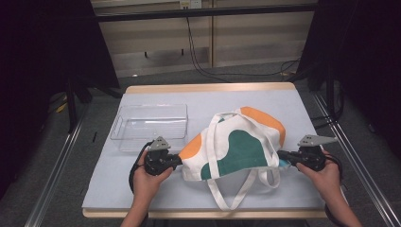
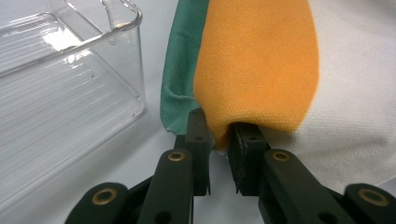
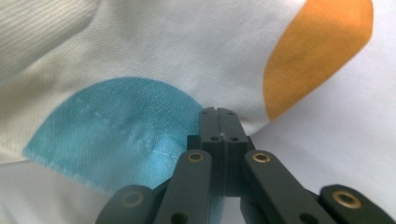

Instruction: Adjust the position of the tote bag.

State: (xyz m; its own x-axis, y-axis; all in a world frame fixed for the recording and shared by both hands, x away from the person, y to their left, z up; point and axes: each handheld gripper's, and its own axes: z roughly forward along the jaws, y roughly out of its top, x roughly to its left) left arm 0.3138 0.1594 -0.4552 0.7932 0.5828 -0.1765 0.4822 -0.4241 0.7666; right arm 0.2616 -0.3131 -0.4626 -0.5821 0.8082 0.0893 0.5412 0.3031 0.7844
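The white canvas tote bag with orange and green patches (image 1: 236, 146) lies lengthwise between both tools, left tool (image 1: 176, 161) pinching its orange corner, right tool (image 1: 283, 156) clamped fully closed at its opposite end.

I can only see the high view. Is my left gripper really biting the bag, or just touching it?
Observer: Biting. In the left gripper view, the left gripper pinches the bag by a fold of its orange patch.
Child: And my right one?
Observer: The right gripper is shut, jaws flush together, at the edge of a blue patch. I cannot tell whether cloth is caught.
Child: What's that blue bit like?
Observer: Rounded, with a line of stitching across it.
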